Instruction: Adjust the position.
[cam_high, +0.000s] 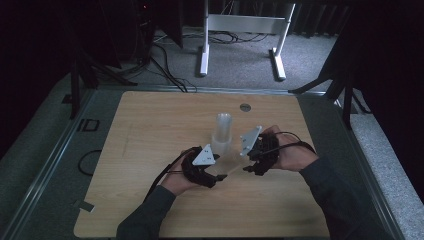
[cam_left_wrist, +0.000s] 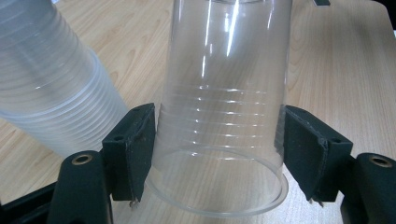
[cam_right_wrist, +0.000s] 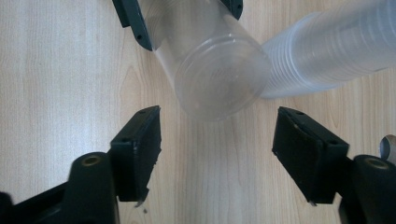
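A single clear plastic cup (cam_left_wrist: 219, 93) lies on its side between the pads of my left gripper (cam_left_wrist: 219, 116), which is shut on it near the rim; the rim faces that camera. In the high view this cup (cam_high: 231, 162) hangs low over the wooden table (cam_high: 150, 150), between the left gripper (cam_high: 221, 176) and the right gripper (cam_high: 246, 169). My right gripper (cam_right_wrist: 219, 116) stands open, facing the cup's base (cam_right_wrist: 219, 74) a short way off, touching nothing. A stack of several clear cups (cam_high: 221, 132) stands upside down just behind, also seen as the stack (cam_left_wrist: 46, 93) and the stack (cam_right_wrist: 327, 51).
A small metal disc (cam_high: 245, 107) is set in the table at the back. A white desk frame (cam_high: 240, 30) and cables (cam_high: 165, 65) lie on the floor beyond. A black cable (cam_high: 87, 162) loops off the table's left edge.
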